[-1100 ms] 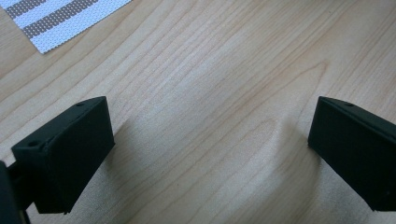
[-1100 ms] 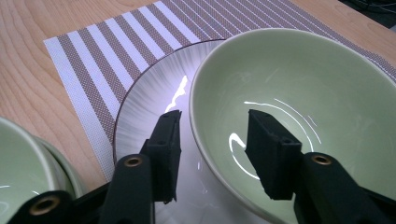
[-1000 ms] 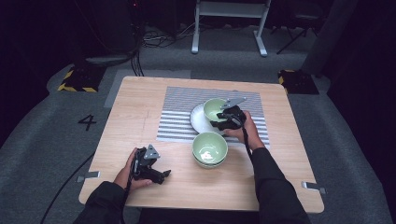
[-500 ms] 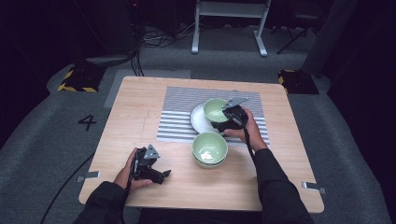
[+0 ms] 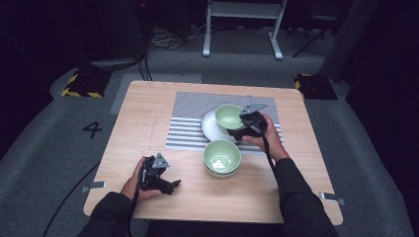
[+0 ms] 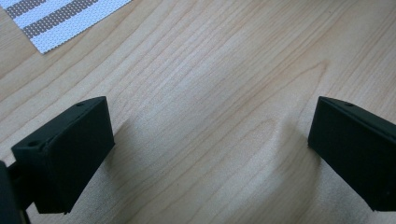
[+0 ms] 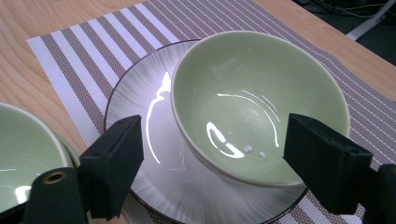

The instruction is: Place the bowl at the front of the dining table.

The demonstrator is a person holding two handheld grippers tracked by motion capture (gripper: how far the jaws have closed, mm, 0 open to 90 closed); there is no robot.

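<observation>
Green bowl (image 7: 259, 105) sits on white plate (image 7: 140, 107), striped placemat (image 5: 190, 118) toward table's (image 5: 143, 106) far edge. Right gripper (image 7: 219, 158) jaws just opened, straddling bowl's near rim w/o pressing. Stacked bowls (image 5: 222, 158) just beside, mid-table. Left gripper (image 6: 208, 149) open over bare wood nr near-left corner.

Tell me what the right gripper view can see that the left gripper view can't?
The right gripper view has a green bowl sitting on a white plate, with the edge of another green bowl at the left. The right gripper has just opened, its jaws apart from the bowl. The left gripper view has the left gripper, open over the bare wooden table. Both show the striped mat and wood.
</observation>
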